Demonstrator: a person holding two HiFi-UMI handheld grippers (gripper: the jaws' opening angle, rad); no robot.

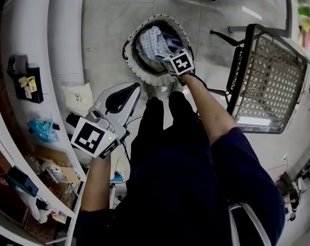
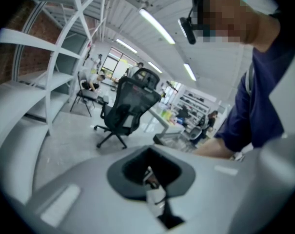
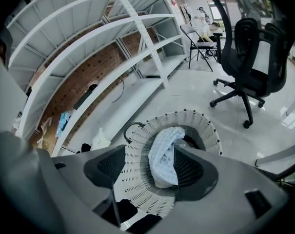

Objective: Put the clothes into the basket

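Observation:
A white slotted basket [image 1: 136, 70] stands on the floor ahead of the person's legs. A pale blue checked cloth [image 1: 149, 44] and a dark garment [image 1: 171, 39] lie inside it. My right gripper [image 1: 171, 59] reaches over the basket's near rim. In the right gripper view its jaws stand wide apart above the basket [image 3: 137, 179]. The pale cloth [image 3: 164, 155] hangs between them, against the right-hand pad and apart from the left-hand one. My left gripper [image 1: 134, 87] is held off to the left, well short of the basket; its jaws meet with nothing in them [image 2: 149, 172].
White shelving [image 1: 26, 86] with small items runs along the left. A white bag [image 1: 78, 97] lies on the floor by it. A black wire-mesh cart [image 1: 270, 81] stands to the right of the basket. A black office chair [image 3: 249, 57] stands beyond the basket.

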